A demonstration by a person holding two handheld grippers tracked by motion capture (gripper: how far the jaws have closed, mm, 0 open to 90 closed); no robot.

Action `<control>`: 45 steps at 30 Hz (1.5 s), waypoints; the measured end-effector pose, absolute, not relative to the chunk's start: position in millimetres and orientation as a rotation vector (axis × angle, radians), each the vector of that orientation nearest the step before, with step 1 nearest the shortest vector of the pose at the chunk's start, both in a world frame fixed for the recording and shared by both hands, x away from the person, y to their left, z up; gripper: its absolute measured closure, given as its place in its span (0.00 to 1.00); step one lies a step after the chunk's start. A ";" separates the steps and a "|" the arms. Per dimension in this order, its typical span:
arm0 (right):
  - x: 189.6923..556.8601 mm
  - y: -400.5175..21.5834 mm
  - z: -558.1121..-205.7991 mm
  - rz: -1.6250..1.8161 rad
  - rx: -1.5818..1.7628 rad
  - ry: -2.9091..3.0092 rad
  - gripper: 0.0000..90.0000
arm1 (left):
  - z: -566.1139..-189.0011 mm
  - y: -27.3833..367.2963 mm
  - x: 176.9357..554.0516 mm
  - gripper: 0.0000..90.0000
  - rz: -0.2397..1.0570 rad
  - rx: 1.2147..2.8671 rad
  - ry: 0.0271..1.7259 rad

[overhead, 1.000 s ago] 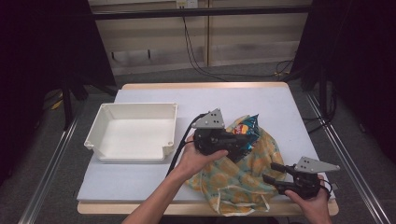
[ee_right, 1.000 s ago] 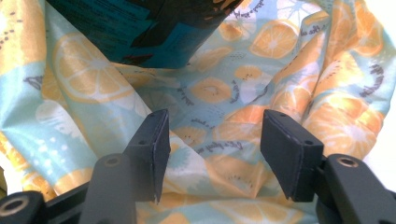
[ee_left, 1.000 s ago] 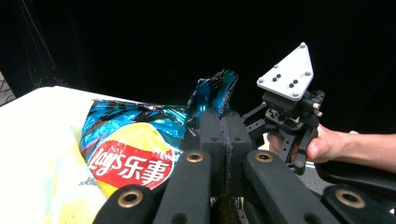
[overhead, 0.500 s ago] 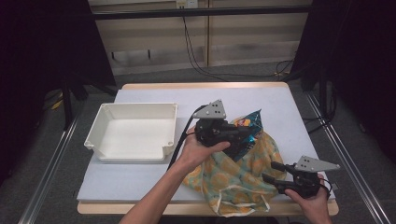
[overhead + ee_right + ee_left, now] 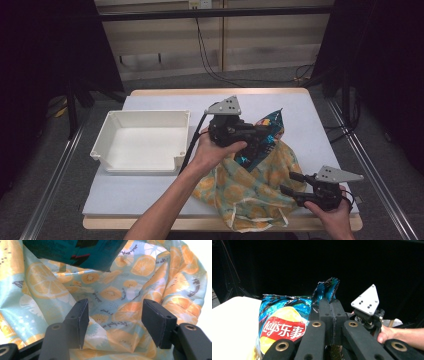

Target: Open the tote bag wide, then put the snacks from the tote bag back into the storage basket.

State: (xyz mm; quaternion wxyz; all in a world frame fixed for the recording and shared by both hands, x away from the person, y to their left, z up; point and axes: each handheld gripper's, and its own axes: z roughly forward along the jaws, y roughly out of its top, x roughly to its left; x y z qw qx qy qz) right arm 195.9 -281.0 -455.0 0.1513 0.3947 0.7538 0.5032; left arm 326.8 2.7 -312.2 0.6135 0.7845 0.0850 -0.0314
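A blue Lay's chip bag hangs half out of a fabric bag printed with orange slices, at the table's front right. My left gripper is shut on the chip bag's crumpled top edge and holds it above the fabric. My right gripper is open at the fabric bag's right side, its jaws on either side of a fold of cloth without pressing it. In the right gripper view the chip bag's lower end hangs above the cloth.
A white empty tray stands at the left of the white table. The left gripper's cable runs down beside the tray's right wall. Metal rails flank the table, and cables lie on the floor behind it.
My left gripper has risen and moved a little farther back with the chip bag, drawing more of it out of the fabric bag. The right gripper has stayed where it was.
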 end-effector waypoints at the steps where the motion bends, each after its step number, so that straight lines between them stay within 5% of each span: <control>1: 196.0 -281.3 -455.3 1.444 1.133 2.165 0.43 | -311.6 2.9 327.6 1.00 -0.073 1.807 0.193; 45: 194.2 -282.1 -456.9 1.473 1.141 2.148 0.32 | -235.3 7.4 334.3 1.00 0.002 1.706 0.143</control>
